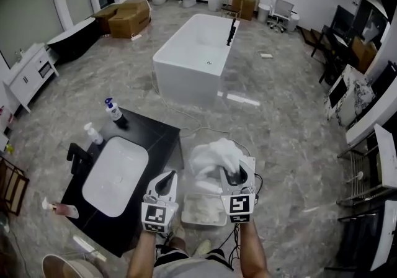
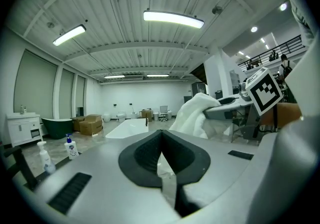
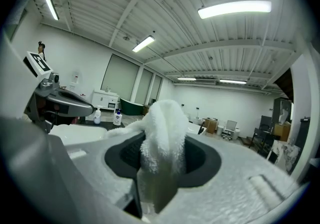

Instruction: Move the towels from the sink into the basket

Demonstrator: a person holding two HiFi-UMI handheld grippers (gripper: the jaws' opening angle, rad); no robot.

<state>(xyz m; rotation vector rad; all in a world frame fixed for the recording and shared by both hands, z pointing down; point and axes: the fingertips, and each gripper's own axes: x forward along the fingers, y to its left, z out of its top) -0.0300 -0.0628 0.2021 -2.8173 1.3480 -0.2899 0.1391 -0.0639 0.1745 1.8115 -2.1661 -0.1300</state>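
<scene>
My right gripper (image 1: 232, 177) is shut on a white towel (image 1: 214, 154), which bunches up over its jaws and hangs above a clear plastic basket (image 1: 189, 218) on the floor. In the right gripper view the towel (image 3: 162, 138) fills the gap between the jaws of the right gripper (image 3: 162, 168). More white towels (image 1: 201, 208) lie inside the basket. My left gripper (image 1: 166, 179) hovers beside the basket's left edge with its jaws together and nothing in them; the left gripper view shows the left gripper (image 2: 161, 160) closed to a thin slit. The white sink (image 1: 115, 174) to the left looks bare inside.
The sink sits in a black counter (image 1: 155, 140) with a black faucet (image 1: 77, 157) and two pump bottles (image 1: 113, 110), (image 1: 93, 133). A white bathtub (image 1: 195, 56) stands farther off on the grey floor. Cardboard boxes (image 1: 127, 17) are at the back left.
</scene>
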